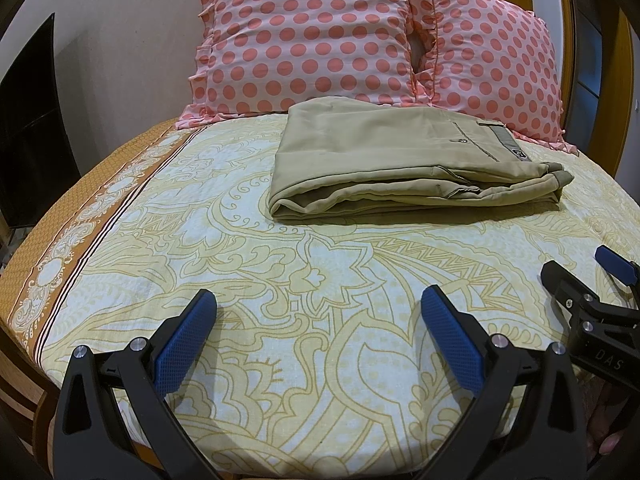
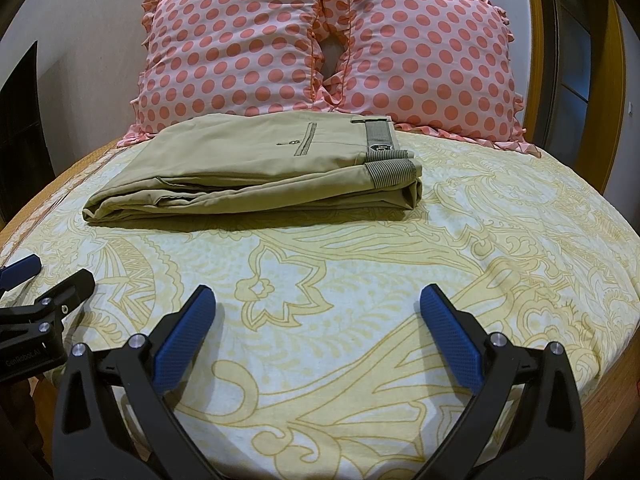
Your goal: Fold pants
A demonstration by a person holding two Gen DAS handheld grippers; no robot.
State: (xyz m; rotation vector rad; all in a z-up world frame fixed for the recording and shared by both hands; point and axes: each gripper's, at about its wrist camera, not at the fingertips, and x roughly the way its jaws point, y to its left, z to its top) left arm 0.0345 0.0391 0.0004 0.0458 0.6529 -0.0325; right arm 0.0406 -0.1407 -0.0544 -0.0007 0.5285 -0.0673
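Note:
Khaki pants [image 1: 400,160] lie folded in a flat stack on the bed, waistband to the right, just in front of the pillows; they also show in the right wrist view [image 2: 256,168]. My left gripper [image 1: 320,304] is open and empty, held over the sheet well short of the pants. My right gripper [image 2: 318,304] is open and empty too, equally far back. Each gripper shows at the edge of the other's view: the right one [image 1: 580,280] and the left one [image 2: 44,276].
Two pink polka-dot pillows [image 1: 312,36] [image 2: 432,56] lean at the head of the bed. A yellow patterned sheet [image 1: 280,280] covers the bed, with an orange border [image 1: 80,220] at the left edge. A dark screen [image 1: 32,120] stands left; a wooden frame [image 2: 536,20] stands right.

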